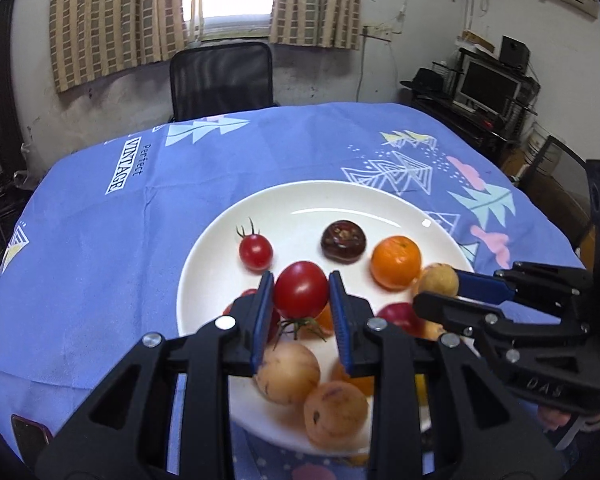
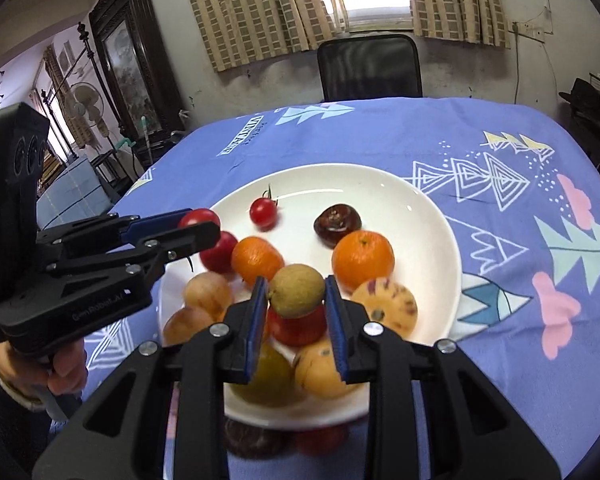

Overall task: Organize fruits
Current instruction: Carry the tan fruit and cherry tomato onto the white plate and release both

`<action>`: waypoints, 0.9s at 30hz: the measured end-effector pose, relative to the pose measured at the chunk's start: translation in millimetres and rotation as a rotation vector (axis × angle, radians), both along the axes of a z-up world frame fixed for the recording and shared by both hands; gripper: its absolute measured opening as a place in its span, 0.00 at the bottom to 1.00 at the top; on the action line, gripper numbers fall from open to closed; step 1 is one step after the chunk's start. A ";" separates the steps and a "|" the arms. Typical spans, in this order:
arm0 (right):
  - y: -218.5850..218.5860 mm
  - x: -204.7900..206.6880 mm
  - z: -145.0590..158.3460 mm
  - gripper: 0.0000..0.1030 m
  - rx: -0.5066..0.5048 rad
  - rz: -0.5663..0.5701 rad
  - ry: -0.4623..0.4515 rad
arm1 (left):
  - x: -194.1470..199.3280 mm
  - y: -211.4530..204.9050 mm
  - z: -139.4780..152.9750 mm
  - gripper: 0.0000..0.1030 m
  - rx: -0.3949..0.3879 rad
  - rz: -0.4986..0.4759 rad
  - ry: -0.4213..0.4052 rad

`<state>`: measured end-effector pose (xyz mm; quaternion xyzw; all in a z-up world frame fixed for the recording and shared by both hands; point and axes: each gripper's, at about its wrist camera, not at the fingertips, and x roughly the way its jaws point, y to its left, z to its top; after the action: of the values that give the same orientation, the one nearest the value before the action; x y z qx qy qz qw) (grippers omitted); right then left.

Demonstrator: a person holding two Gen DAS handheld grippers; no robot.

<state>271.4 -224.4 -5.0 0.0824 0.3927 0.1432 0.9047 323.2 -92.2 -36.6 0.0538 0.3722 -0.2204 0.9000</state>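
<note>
Left gripper (image 1: 300,292) jaws clamp red tomato (image 1: 301,294); right gripper (image 2: 296,294) jaws clamp tan round fruit (image 2: 297,290); both over white plate (image 2: 432,216).

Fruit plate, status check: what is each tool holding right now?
Left tool shut on red tomato. Right tool shut on tan round fruit. Both over white plate, crowded with fruit; nothing blocking.

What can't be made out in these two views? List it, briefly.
Left wrist view: fruits behind the red tomato in the left tool, hidden by its fingers.
Right wrist view: red fruit under the brown fruit in the right tool, mostly covered.
Right wrist view: dark fruits below the plate rim, blurred, cut by the tool.
</note>
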 end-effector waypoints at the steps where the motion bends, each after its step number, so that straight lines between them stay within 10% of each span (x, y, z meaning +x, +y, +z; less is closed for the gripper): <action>1: 0.1 4.2 -1.6 0.28 0.001 -0.001 0.000 | 3.4 -0.4 -1.6 0.27 -0.001 0.006 0.003; 7: 3.9 18.6 -7.7 0.30 -0.026 -0.009 0.005 | 9.4 -4.2 -9.7 0.33 0.027 0.044 -0.013; 10: 3.2 19.0 -7.0 0.32 -0.034 -0.014 -0.002 | 5.1 -2.6 -4.3 0.72 0.018 0.074 -0.051; 27: -9.9 -25.2 22.9 0.46 -0.014 -0.027 -0.067 | -47.0 21.2 40.0 0.88 -0.018 0.087 -0.132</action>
<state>246.2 -234.3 17.9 0.0764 0.3619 0.1312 0.9198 276.2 -71.0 3.4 0.0438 0.3119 -0.1806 0.9318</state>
